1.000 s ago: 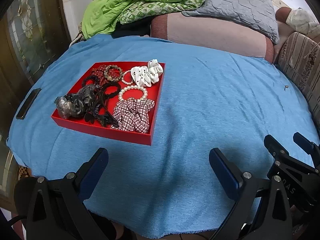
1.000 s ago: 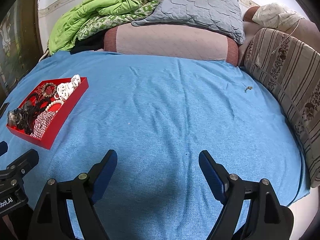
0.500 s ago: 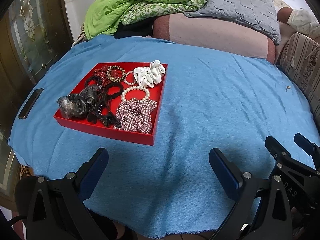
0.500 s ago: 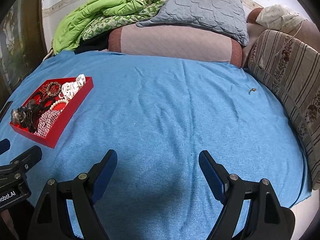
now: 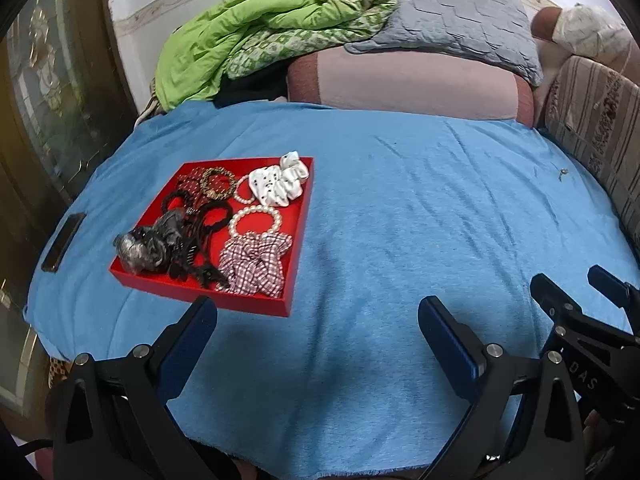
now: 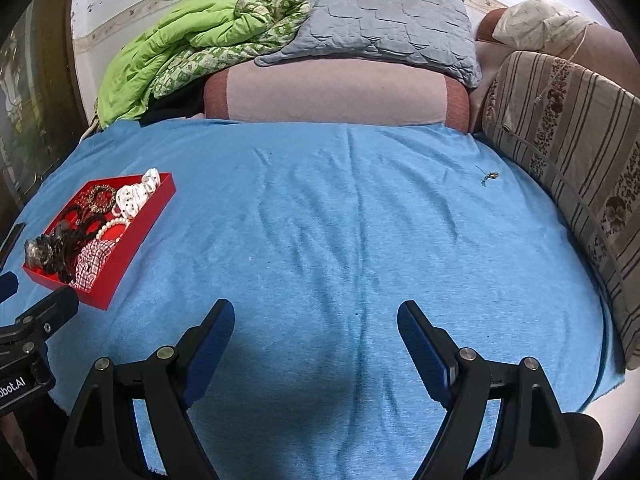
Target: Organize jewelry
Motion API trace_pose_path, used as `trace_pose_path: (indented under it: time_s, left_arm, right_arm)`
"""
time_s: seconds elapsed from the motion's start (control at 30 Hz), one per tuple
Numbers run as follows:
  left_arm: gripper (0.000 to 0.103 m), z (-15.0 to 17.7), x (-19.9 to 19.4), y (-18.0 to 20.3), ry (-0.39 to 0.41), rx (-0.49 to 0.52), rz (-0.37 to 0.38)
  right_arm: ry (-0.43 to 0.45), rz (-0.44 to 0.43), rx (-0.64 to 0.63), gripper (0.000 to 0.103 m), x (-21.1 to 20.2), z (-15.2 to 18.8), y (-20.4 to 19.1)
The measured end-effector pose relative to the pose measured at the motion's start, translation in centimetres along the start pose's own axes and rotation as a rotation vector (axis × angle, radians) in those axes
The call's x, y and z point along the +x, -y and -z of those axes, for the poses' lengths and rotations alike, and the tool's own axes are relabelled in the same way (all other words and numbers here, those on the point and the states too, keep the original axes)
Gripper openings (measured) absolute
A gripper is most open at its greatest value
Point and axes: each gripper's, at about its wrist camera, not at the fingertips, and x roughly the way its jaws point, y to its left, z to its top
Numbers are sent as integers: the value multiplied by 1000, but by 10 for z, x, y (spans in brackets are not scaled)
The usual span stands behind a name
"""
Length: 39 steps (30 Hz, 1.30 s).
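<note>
A red tray (image 5: 298,240) sits on the blue cloth at the left; it also shows in the right wrist view (image 6: 132,240). It holds a plaid scrunchie (image 5: 254,264), a white dotted scrunchie (image 5: 278,184), a pearl bracelet (image 5: 256,220), a beaded bangle (image 5: 218,184), black hair ties (image 5: 200,240) and a grey scrunchie (image 5: 148,244). A small piece of jewelry (image 6: 489,177) lies alone on the cloth at the far right, also seen in the left wrist view (image 5: 563,173). My left gripper (image 5: 318,320) is open and empty, near the tray's front edge. My right gripper (image 6: 316,324) is open and empty over bare cloth.
A dark phone (image 5: 64,242) lies at the cloth's left edge. A pink bolster (image 6: 336,96), a grey pillow (image 6: 384,32) and a green quilt (image 6: 180,60) line the back. A striped cushion (image 6: 568,152) stands along the right side.
Both grippers have moved slightly forward and up, so the tray sits a little lower and closer in the views. Both stay open and empty.
</note>
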Motion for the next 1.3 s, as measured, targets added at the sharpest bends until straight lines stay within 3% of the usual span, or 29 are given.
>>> trace_pose_path:
  time_s: [0.33,0.53,0.77,0.97,1.17,1.3]
  left_arm:
    - [100,-2,0,-7,8,-12,-39]
    - [100,-6,1,-5,-3,-17,-21]
    - [100,-25,11,23,4,32,22]
    - [100,-40,41,48,-45,57,47]
    - [100,-44,63,70,-66,84,47]
    - [100,-47,61,65,-41,67,23]
  right_arm:
    - [22,-38,-33,88,-1,-7,-12]
    - [22,-34,-38,88,1,-10,-12]
    - [10,-9,-13,88,9,-22,10]
    - [-16,30,27,89,24,-30,43]
    - [-62,43,60,89,43,-29,71]
    - [-64,40,64,89,52,-32,76]
